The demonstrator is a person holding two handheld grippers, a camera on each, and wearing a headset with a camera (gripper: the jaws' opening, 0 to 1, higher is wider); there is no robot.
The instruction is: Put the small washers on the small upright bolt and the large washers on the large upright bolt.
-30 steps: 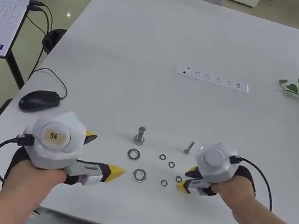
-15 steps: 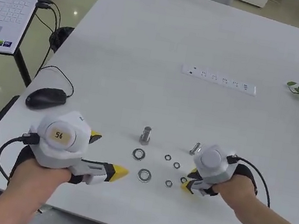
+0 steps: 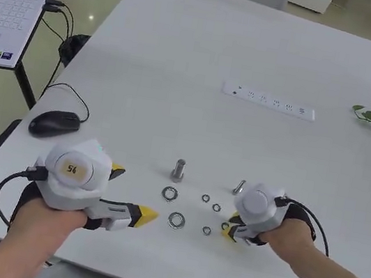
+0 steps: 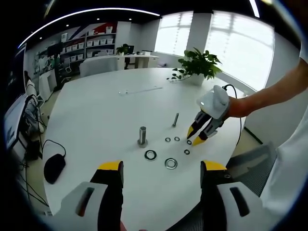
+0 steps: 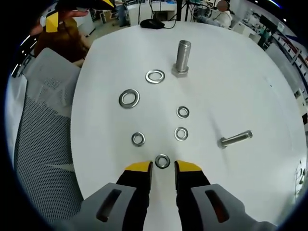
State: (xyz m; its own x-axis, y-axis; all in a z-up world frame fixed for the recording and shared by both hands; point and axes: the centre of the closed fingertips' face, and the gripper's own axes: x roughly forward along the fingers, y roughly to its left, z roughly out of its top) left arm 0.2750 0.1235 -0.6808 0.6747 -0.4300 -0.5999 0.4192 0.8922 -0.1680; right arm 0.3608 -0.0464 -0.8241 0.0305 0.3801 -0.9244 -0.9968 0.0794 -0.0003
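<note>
**Jaws: left spread wide and empty, right narrowed on a small washer, no grip**

Left gripper (image 4: 162, 167) is held low and level at the near edge of the table (image 3: 185, 54). Its jaws are wide apart with nothing between them, aimed across at the big washers (image 4: 171, 163).

Right gripper (image 5: 162, 168) is pitched down, tips close to the tabletop, with the right hand (image 3: 288, 234) wrapped behind it. Its jaws stand a narrow gap apart. One small washer (image 5: 162, 161) lies flat at the mouth of that gap and looks clear of both tips.

All six washers lie flat on the table:
- Both big ones sit just in front of the big bolt (image 5: 181, 57).
- The other three small washers (image 5: 181, 133) are spread between the right gripper and the bolts, one just beside the left tip.

Big bolt and small bolt (image 3: 238, 187) both stand upright, near each other.

Nothing blocks the right jaws. A mouse (image 3: 54, 122) sits well left, and a power strip (image 3: 268, 100) lies well beyond the bolts.
</note>
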